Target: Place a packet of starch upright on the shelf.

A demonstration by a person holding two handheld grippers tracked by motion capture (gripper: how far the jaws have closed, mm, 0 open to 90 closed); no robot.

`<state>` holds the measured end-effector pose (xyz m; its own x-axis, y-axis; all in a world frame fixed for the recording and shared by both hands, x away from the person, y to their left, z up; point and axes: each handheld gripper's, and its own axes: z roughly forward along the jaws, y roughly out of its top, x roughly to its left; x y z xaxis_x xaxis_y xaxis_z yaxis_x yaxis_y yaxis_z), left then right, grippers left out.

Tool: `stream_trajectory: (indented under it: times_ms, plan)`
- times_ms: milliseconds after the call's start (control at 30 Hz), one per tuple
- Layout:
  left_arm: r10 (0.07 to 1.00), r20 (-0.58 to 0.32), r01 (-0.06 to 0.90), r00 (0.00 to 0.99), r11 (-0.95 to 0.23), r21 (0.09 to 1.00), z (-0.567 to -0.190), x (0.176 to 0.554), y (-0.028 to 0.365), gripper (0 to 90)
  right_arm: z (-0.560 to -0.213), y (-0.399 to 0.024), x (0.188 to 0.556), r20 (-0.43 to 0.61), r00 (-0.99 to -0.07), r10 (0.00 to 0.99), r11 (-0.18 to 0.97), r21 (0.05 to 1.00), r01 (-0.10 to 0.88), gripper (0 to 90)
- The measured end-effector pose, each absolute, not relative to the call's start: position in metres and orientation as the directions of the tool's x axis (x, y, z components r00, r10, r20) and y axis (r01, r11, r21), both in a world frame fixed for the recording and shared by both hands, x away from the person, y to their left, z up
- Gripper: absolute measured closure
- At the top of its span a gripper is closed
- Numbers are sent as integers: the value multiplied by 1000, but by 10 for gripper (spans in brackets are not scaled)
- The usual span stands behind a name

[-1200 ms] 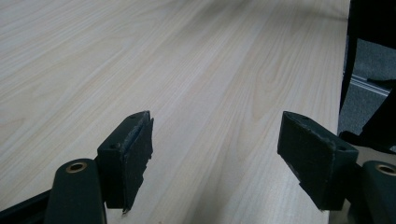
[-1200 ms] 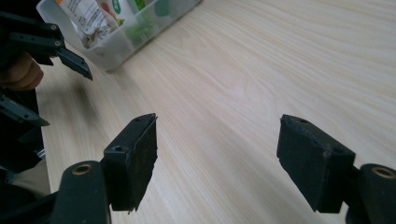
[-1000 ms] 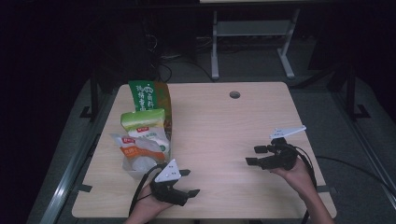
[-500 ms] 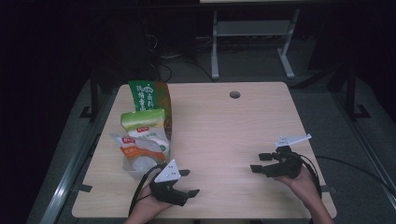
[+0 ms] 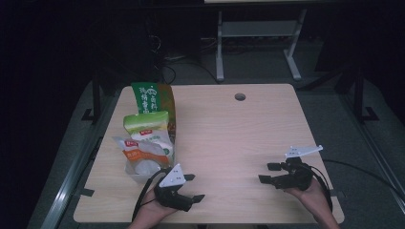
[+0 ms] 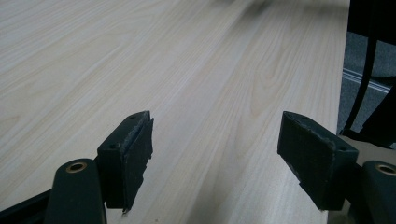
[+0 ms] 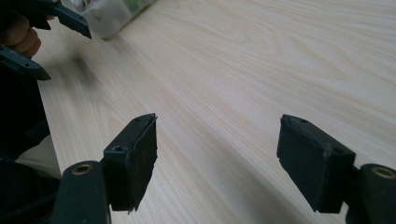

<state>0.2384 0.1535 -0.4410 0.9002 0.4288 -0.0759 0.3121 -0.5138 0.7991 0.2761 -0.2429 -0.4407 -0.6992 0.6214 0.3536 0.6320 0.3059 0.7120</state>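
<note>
Right tongs (image 5: 270,172) moved nearer table's front edge

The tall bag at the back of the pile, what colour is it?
Green with white writing and an orange-brown side, the tall snack bag shows best in the high view.

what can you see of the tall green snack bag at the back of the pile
The tall green snack bag stands upright at the table's left side, farthest from the person. Its glossy-looking front is green with pale printed characters and a brownish right side. A smaller light green packet leans in front, hiding its lower part. Neither gripper touches it.
</note>
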Motion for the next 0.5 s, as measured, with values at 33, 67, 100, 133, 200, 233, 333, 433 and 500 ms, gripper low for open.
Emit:
stream_trajectory:
  times_ms: [33,67,100,133,200,233,333,433,500]
  plan:
    - [428,-76,312,900,-514,799,-441,238,154,261,-441,-243,275,356,-697,623,302,712,634,277]
    - [428,-76,312,900,-514,799,-441,238,154,261,-441,-243,275,356,-697,623,302,712,634,277]
    - [428,-76,312,901,-514,799,-441,238,154,261,-444,-243,272,365,-692,623,276,725,631,277]
    - [430,-80,315,899,-510,800,-442,238,154,261,-446,-243,271,369,-690,623,266,729,630,276]
    - [431,-83,317,899,-508,801,-442,238,154,261,-449,-242,268,368,-685,628,255,735,628,274]
    - [429,-84,316,900,-507,802,-442,239,153,261,-450,-241,266,363,-686,631,257,737,626,274]
    - [425,-83,314,901,-509,802,-442,238,153,261,-449,-239,263,345,-687,640,262,743,616,273]
    - [416,-75,304,906,-518,800,-441,238,153,260,-450,-237,260,329,-698,636,270,752,601,273]
    - [413,-69,298,908,-523,799,-441,238,153,261,-451,-235,259,335,-695,637,275,743,610,273]
